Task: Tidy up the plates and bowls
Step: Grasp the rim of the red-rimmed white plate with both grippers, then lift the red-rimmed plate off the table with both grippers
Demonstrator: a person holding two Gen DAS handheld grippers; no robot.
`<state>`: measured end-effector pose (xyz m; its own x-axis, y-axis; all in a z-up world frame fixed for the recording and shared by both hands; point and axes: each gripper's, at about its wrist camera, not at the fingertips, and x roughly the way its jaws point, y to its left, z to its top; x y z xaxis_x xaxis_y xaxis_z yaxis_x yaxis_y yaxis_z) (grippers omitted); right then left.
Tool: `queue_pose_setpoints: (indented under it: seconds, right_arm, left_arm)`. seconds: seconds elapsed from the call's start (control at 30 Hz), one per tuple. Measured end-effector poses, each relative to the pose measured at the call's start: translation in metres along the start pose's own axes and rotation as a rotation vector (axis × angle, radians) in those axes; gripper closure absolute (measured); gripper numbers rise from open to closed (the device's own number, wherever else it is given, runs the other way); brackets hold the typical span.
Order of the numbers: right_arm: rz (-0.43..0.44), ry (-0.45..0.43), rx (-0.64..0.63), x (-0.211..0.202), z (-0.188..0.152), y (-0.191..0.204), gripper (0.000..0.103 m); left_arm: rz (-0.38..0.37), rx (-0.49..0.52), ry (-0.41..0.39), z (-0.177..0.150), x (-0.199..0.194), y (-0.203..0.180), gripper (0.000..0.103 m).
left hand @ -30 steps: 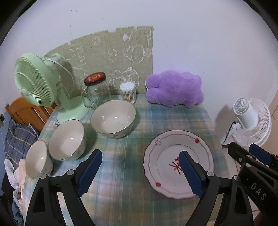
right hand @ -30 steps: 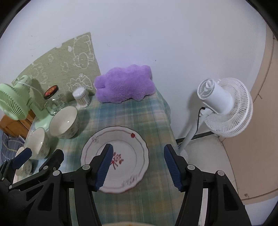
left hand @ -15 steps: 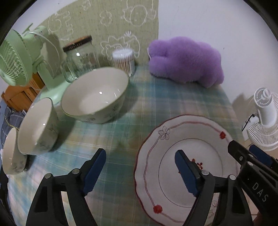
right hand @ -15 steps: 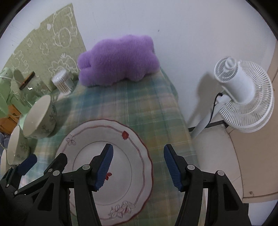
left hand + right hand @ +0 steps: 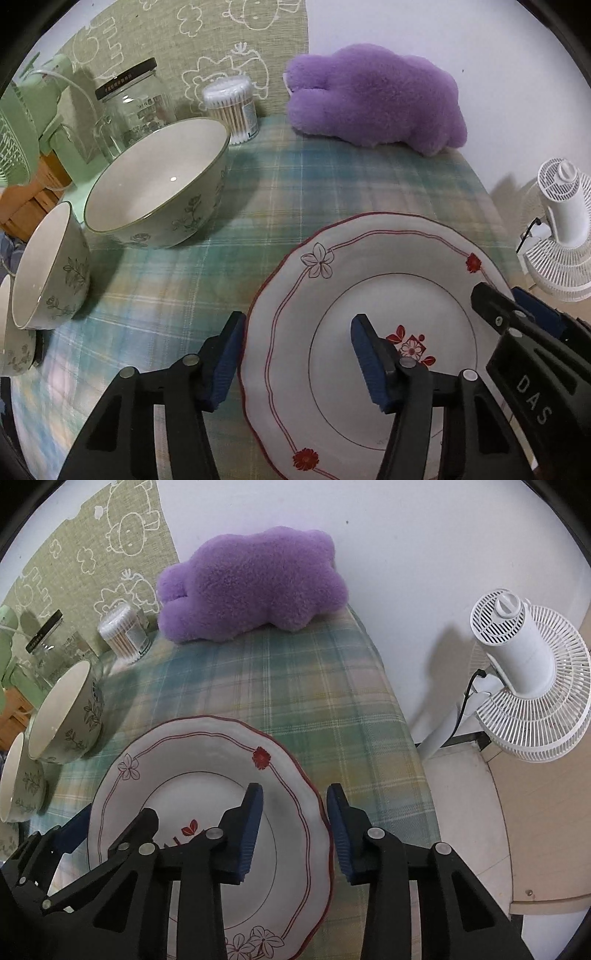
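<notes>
A white plate (image 5: 369, 291) with a red scalloped rim and flower marks lies on the plaid tablecloth; it also shows in the right wrist view (image 5: 207, 760). My left gripper (image 5: 297, 358) is open, its jaws on either side of the plate's left rim. My right gripper (image 5: 295, 830) is open, its jaws on either side of the plate's right rim. A large floral bowl (image 5: 159, 184) stands to the left, with a medium bowl (image 5: 48, 266) and a small bowl (image 5: 11, 343) beyond it. The bowls also show in the right wrist view (image 5: 62, 712).
A purple plush (image 5: 376, 99) lies at the back of the table. A cotton swab jar (image 5: 232, 107), a glass jar (image 5: 129, 107) and a green fan (image 5: 22, 125) stand at the back left. A white floor fan (image 5: 524, 679) stands right of the table edge (image 5: 406, 716).
Both grippers have moved forward and down to the plate. Each pair of jaws has narrowed and now stands around a rim of the plate.
</notes>
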<state>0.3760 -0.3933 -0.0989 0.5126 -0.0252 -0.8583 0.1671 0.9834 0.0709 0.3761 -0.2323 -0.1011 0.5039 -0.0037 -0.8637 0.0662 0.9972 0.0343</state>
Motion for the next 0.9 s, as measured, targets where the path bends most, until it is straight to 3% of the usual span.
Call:
queue_pose_setpoints:
  seconds: [0.4, 0.43, 0.47, 0.5, 0.6, 0.67, 0.77, 0.9]
  right_arm:
    - [-0.030, -0.005, -0.010, -0.013, -0.006, 0.004, 0.063]
    - [0.031, -0.012, -0.011, -0.018, -0.009, 0.005, 0.078]
    - [0.104, 0.017, -0.009, -0.018, -0.012, 0.009, 0.086]
    - [0.114, 0.028, 0.006, -0.020, -0.014, 0.012, 0.086]
    - [0.021, -0.014, -0.023, -0.030, -0.019, 0.023, 0.086]
    - [0.026, 0.025, 0.003, -0.027, -0.023, 0.022, 0.085]
    - [-0.026, 0.042, -0.002, -0.025, -0.028, 0.021, 0.083]
    - [-0.009, 0.032, 0.016, -0.030, -0.030, 0.015, 0.075]
  left_arm:
    - [-0.005, 0.018, -0.008, -0.007, -0.020, -0.003, 0.044]
    - [-0.020, 0.020, -0.005, -0.007, -0.022, -0.003, 0.045]
    - [-0.049, 0.007, 0.015, -0.010, -0.023, -0.003, 0.050]
    - [-0.063, -0.001, 0.031, -0.012, -0.022, -0.003, 0.050]
    - [-0.025, 0.024, 0.025, -0.021, -0.022, -0.009, 0.050]
    - [-0.023, 0.022, 0.031, -0.024, -0.020, -0.009, 0.048]
    - [-0.002, 0.005, 0.039, -0.026, -0.018, -0.008, 0.038]
    - [-0.017, 0.002, 0.043, -0.026, -0.015, -0.011, 0.030]
